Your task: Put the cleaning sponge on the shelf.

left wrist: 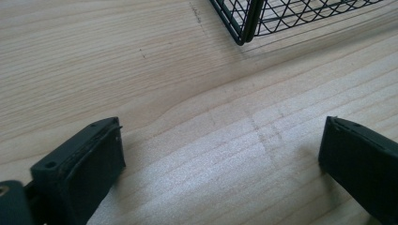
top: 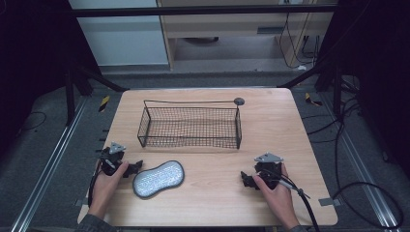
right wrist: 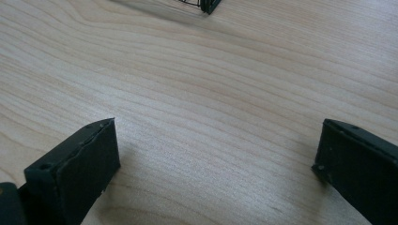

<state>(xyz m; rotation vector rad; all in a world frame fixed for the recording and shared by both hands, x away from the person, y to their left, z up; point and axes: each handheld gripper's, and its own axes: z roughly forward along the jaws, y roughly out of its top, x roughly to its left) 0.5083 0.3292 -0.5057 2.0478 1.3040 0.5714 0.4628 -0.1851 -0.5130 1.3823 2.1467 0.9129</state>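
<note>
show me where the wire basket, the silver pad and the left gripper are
wire basket (top: 191,141): high view, near side wall.
silver pad (top: 158,179): high view, middle of its top.
left gripper (top: 134,167): high view, between its fingers.

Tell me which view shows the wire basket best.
The high view: the whole wire basket sits on the table, with its handle and all four mesh walls visible. The left gripper view catches just one bottom corner at the top edge; the right gripper view shows a sliver of a corner.
</note>
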